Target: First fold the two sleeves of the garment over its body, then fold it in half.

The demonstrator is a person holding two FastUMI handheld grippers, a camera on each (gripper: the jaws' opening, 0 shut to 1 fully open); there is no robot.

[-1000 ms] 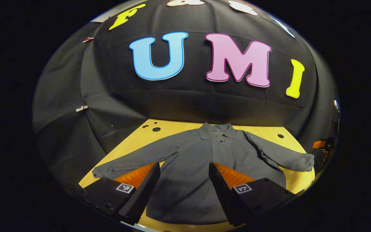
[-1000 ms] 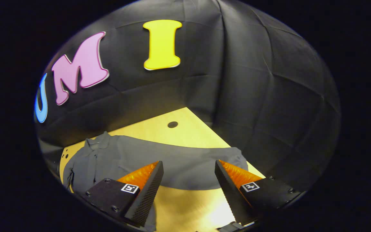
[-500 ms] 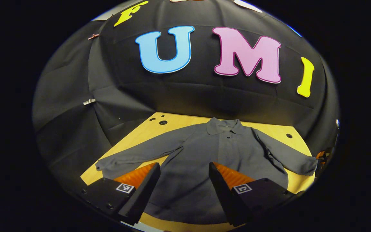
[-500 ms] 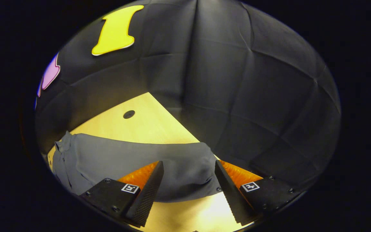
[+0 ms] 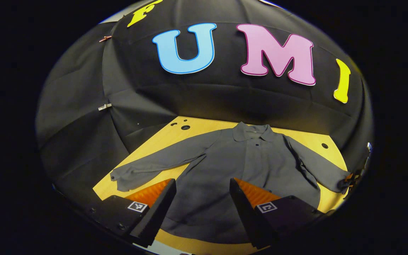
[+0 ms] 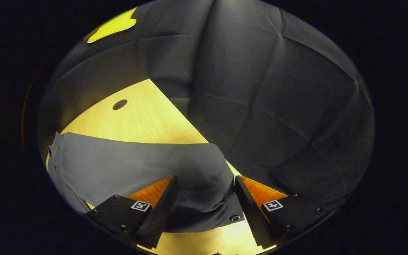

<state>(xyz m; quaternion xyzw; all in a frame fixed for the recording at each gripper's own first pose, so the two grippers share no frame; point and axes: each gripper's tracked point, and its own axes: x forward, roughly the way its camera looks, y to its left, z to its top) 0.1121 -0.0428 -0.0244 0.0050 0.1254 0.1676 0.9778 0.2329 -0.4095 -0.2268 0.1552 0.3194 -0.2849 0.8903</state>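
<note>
A grey long-sleeved shirt (image 5: 246, 163) lies flat on the yellow table (image 5: 168, 136), collar at the far side and both sleeves spread out. Its left sleeve (image 5: 154, 166) reaches left and its right sleeve (image 5: 317, 166) reaches right. My left gripper (image 5: 202, 181) hovers open above the shirt's lower body, near the hem. In the right gripper view the right sleeve's cuff (image 6: 204, 170) lies between the fingers of my right gripper (image 6: 205, 177), which is open and straddles it. The right gripper (image 5: 353, 175) also appears at that cuff in the left gripper view.
The table (image 6: 136, 120) has round holes (image 5: 185, 127) (image 6: 119, 104) near its far corners. Black cloth walls close in behind it and on both sides. A small metal clip (image 5: 105, 106) hangs on the left wall. Bare table shows beyond the cuff and in front of the hem.
My right gripper has swung right and come down onto the right sleeve's end, so the cuff now sits between its open fingers. The left gripper has drifted slightly, still open.
</note>
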